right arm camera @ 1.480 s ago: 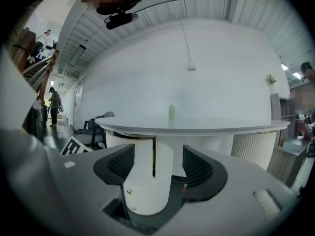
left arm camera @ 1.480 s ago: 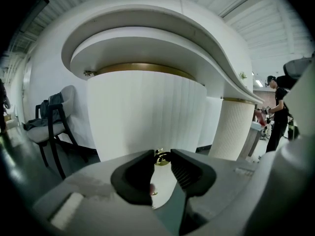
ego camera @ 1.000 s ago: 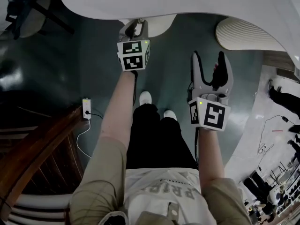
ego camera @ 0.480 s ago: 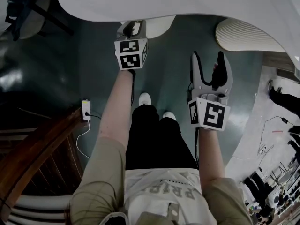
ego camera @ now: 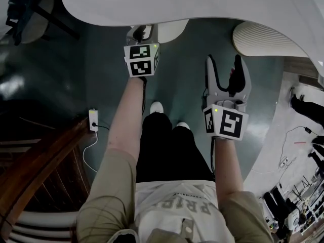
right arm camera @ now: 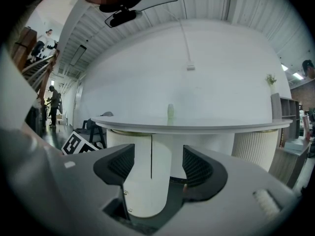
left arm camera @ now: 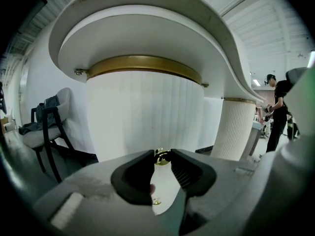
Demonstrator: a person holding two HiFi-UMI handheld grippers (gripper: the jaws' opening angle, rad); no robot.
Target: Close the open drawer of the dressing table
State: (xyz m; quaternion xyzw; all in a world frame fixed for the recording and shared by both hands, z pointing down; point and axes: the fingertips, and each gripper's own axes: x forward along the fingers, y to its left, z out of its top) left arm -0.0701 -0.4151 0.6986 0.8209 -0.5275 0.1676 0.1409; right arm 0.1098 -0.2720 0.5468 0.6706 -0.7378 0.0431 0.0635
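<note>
Left tool (left arm camera: 161, 162): matt grey plastic shell, black rubbery pads (left arm camera: 189, 168) cut with fine ridges. The knob (left arm camera: 161, 156) is polished gold-coloured metal, catching the light. Drawer (left arm camera: 145, 112) front now: white, matt, fluted in thin vertical ribs, under a band (left arm camera: 142, 63) of dull brass-looking metal. The surface (ego camera: 202, 4) above is smooth white with a soft sheen. Floor (ego camera: 187, 70): dark green, glossy, full of reflections. Rail (ego camera: 35, 168) at the left: varnished brown wood. Right tool (right arm camera: 152, 168): same grey plastic, same ridged black pads.
</note>
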